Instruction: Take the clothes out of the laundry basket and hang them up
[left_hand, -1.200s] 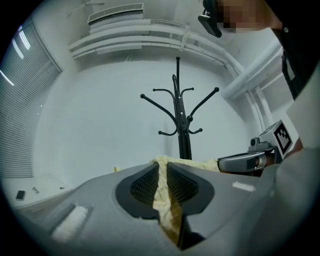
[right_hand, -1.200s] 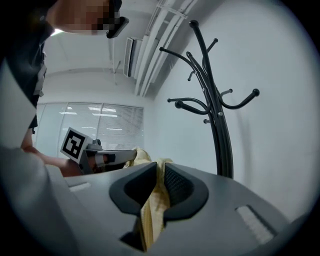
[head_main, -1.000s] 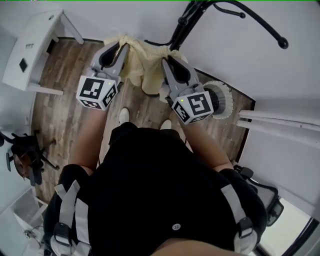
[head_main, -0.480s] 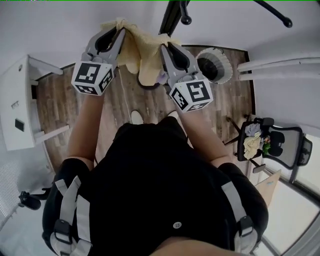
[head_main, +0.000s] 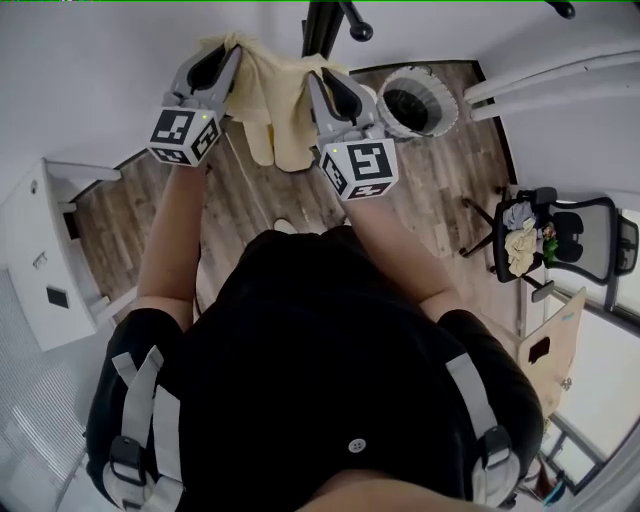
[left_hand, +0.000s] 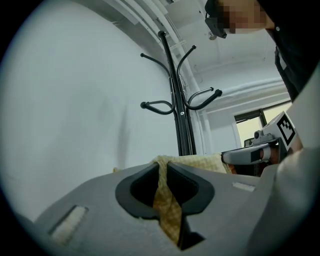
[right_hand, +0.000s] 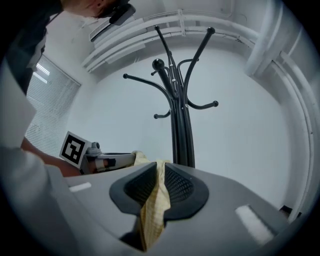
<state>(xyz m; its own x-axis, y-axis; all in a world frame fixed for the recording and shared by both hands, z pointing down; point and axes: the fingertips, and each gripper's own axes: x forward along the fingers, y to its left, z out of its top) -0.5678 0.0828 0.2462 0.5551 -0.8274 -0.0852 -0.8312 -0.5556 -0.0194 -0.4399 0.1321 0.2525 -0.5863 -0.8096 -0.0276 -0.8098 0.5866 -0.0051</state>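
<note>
Clamped with the left hand-held gripper (head_main: 228, 52) on one edge of the yellow garment (head_main: 266, 108), with the right hand-held gripper (head_main: 313, 80) on the other. Held spread in the air before the coat stand (head_main: 322, 28); laundry basket (head_main: 447, 110) further right. Could slip from the thin pinch, or miss a hook if raised unevenly.

The head view looks steeply down over the person's torso to the wooden floor (head_main: 440, 190). Each gripper view sits close behind its own jaws, facing level toward the white wall (left_hand: 75, 100); both share the black coat stand (left_hand: 175, 100)
</note>
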